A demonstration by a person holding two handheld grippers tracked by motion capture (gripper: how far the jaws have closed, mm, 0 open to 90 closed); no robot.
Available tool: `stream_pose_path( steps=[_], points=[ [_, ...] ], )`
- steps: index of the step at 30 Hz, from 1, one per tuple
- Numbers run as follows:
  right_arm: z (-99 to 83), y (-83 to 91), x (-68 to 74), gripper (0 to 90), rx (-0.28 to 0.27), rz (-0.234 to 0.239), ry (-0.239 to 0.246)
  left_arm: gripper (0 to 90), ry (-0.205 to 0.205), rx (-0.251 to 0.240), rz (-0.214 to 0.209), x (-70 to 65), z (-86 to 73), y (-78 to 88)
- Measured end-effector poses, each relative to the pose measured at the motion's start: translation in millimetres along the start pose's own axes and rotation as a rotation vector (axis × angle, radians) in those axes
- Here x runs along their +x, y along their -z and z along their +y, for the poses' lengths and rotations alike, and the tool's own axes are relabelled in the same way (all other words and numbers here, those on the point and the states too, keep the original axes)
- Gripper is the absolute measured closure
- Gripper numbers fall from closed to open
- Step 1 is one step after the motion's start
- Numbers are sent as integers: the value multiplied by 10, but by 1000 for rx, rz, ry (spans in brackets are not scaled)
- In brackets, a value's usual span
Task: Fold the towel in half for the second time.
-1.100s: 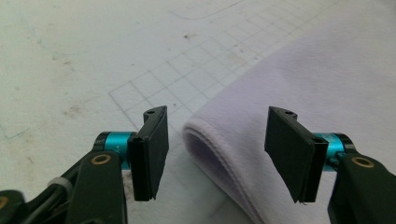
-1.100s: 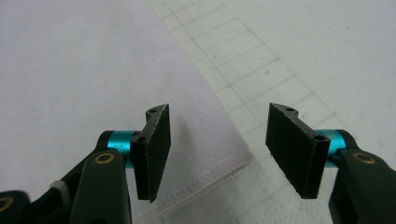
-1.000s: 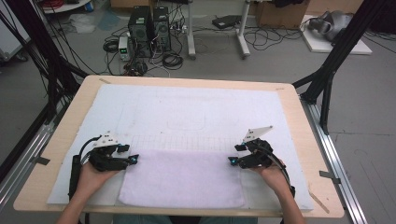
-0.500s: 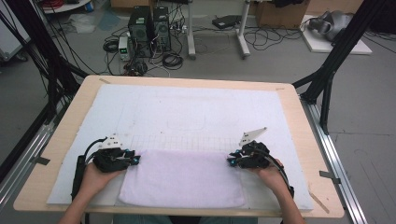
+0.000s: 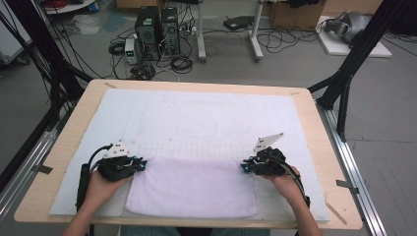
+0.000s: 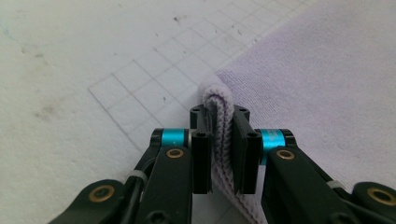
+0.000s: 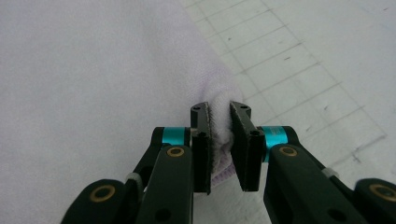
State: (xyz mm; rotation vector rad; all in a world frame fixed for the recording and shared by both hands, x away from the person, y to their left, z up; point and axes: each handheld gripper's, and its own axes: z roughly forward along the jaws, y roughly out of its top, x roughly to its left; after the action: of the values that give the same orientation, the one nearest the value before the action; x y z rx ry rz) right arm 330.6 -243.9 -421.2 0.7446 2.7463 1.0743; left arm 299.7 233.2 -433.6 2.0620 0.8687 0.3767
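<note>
Left gripper view, up close: the left gripper (image 6: 219, 154) has just closed its fingers (image 6: 201, 161), clamping a bunched far corner of the lilac towel (image 6: 327, 93). Opposite, the right gripper (image 7: 219, 154) has likewise just pinched the other far corner, presumably for a fold. Beyond, the towel lies flat on the white mat (image 5: 206, 118) near the counter (image 5: 314, 123) front edge. No containers about.

place: lab | signs: computer towers (image 5: 157, 27), floor cables (image 5: 182, 61), black rig frame (image 5: 356, 54)

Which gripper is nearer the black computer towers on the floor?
Left. The left gripper pinches the lavender towel's left far corner, below the towers; the right gripper holds the right corner.
</note>
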Motion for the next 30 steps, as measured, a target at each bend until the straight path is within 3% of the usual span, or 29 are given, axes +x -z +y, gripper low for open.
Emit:
stream_pose_path(
  steps=[6, 12, 15, 22, 24, 25, 26, 27, 28, 30],
  points=[
    [106, 104, -106, 798, -39, -36, -7, 804, 2, -39, 23, 60, 205, -20],
    [263, 227, -383, 797, -95, -65, -42, 805, 16, -82, 82, 199, 529, -122],
    [347, 231, -537, 797, -97, -92, -56, 805, 47, -93, 86, 310, 670, -196],
    [623, 230, -738, 796, -86, -135, -65, 805, 52, -92, 137, 526, 948, -260],
    [711, 231, -791, 786, -91, -157, -46, 802, 62, -84, 155, 610, 1029, -302],
    [762, 227, -822, 747, -86, -191, -40, 788, 72, -84, 184, 652, 1071, -331],
    [802, 219, -854, 694, -93, -239, -41, 740, 86, -75, 240, 683, 1115, -362],
    [821, 208, -891, 653, -117, -274, -49, 648, 93, -67, 285, 709, 1148, -382],
    [827, 191, -927, 606, -126, -296, -69, 573, 113, -78, 303, 735, 1156, -391],
    [808, 141, -968, 579, -117, -278, -107, 541, 144, -69, 289, 783, 1129, -390]
  ],
)
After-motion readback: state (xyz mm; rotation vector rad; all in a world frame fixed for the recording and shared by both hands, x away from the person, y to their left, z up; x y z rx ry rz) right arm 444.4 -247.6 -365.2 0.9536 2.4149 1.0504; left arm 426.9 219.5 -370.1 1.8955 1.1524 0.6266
